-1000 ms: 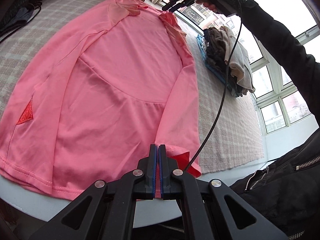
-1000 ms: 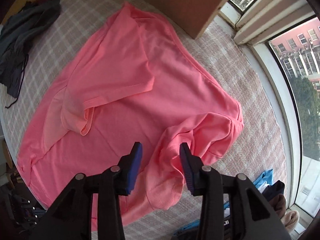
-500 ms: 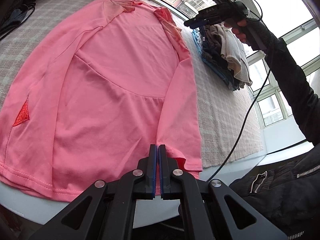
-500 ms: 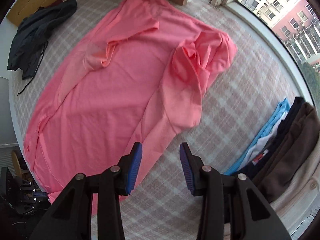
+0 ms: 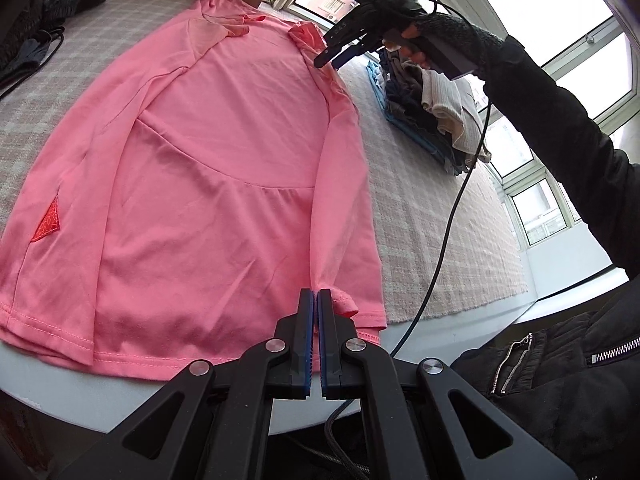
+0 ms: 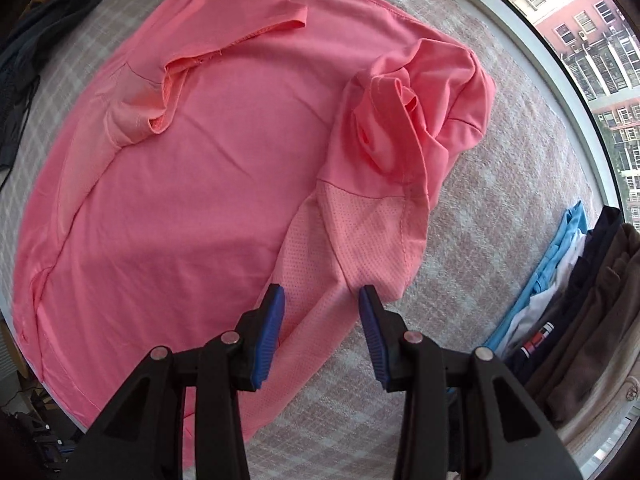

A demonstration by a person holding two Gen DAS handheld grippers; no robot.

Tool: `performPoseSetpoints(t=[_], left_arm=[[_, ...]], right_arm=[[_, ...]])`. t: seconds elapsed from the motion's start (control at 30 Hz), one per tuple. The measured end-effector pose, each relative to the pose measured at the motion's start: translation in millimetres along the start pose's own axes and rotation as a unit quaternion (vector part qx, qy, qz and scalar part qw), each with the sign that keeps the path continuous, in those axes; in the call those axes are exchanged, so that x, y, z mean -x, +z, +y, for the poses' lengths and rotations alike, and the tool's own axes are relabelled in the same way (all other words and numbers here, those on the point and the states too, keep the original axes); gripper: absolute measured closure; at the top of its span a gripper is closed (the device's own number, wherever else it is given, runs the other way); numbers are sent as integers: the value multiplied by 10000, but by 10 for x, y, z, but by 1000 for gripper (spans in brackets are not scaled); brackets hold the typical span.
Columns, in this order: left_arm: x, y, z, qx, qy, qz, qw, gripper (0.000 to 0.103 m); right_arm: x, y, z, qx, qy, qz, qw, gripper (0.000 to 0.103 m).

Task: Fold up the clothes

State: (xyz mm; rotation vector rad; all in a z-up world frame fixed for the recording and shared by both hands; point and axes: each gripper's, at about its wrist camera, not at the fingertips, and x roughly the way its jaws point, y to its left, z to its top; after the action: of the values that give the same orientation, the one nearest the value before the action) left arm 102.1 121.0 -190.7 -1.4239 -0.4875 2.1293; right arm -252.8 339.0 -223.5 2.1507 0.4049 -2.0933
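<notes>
The pink shirt [image 5: 208,168] lies spread flat on a checked cloth [image 5: 432,208], both side edges folded in over the body. The left gripper [image 5: 314,300] has its jaws pressed together at the hem end, right where the folded edge meets the hem; whether a pinch of fabric is caught between the pads cannot be told, since the cloth runs up to the tips but no fold shows inside them.

The right gripper [image 6: 322,300] points down over the shoulder end with its jaws about half open and nothing between them; they have just been closing a little. Directly ahead of its fingers lies the mesh panel [image 6: 340,240] under the arm, and beyond that the bunched sleeve [image 6: 416,104]. To the right of the fingers sits a stack of folded clothes [image 6: 568,312].

The shirt looks thin, light and limp: it will drape, not hold shape, and a single layer may slip from the pads. The better hold is probably the doubled edge by the shoulder seam, matching the left's hold at the hem, so both ends lift together. The crumpled sleeve likely needs flattening first.
</notes>
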Motion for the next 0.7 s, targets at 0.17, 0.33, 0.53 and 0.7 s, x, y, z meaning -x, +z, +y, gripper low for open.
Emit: performPoseSetpoints(t=[0.17,0.33,0.53,0.7], left_arm=[[37,-19,-63,-30,-71,-78,9999,101],[47,14,-190,-270,-159,-79,9995,101],[58,25,-262,-385,-272,-58,9989,101],[30,31,-271,-429,-268,7,9987,102]], right_arm=[[216,-43,-69,-9,64,-232,9997,97],[375,-103,-193,-348,466,-268,9979,97],[397,-137,-130,-524,332,43,9981,77],[429,-59,-18,-513,381,-162,9978,77]])
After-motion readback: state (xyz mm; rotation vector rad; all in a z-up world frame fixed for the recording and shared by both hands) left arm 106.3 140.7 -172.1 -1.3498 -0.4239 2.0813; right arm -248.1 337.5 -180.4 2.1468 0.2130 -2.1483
